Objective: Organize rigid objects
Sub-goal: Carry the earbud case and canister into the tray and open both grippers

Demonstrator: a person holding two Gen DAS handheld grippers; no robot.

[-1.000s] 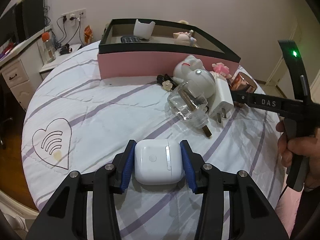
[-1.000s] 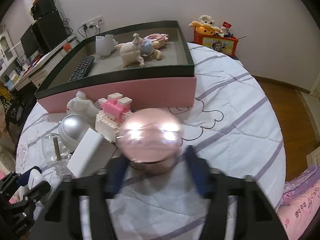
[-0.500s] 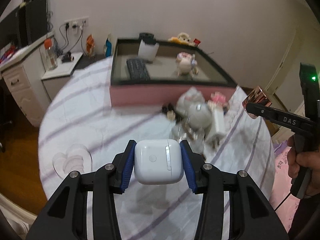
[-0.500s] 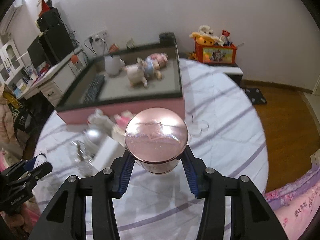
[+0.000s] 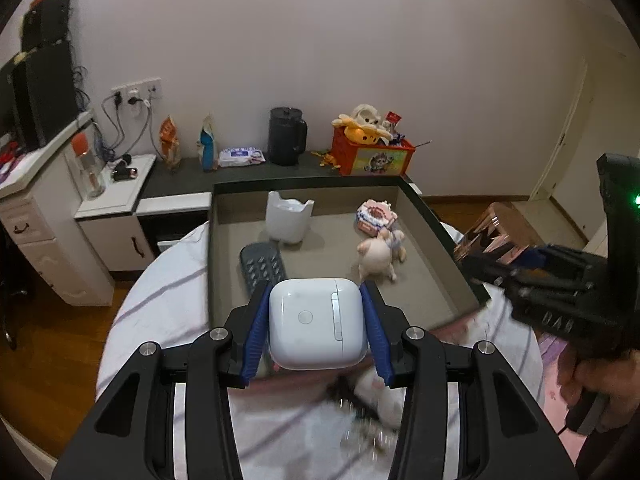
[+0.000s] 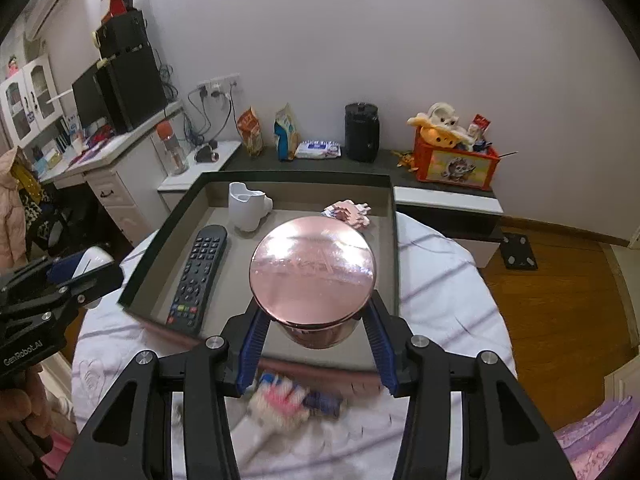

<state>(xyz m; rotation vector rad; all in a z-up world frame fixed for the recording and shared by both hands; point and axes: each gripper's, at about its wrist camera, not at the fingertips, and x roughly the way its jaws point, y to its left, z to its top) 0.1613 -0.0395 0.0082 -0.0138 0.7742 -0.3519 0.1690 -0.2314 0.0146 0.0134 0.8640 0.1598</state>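
My left gripper is shut on a white earbud case, held in the air over the near edge of the dark-rimmed pink box. My right gripper is shut on a rose-gold lidded jar, also held above the box. Inside the box lie a black remote, a white cup, a pink block toy and a pig figurine. In the left wrist view the right gripper with the jar shows at the right.
Blurred loose items, a white charger and a pink and white block toy, lie on the striped bedsheet below the grippers. Behind the box stand a low dark shelf with a black jug, snack bags and an orange toy crate. A person's hand holds the right gripper.
Both grippers have risen off the bed and moved toward the box, each keeping its object. The box interior now shows from above, and the loose items have dropped to the bottom of the views.
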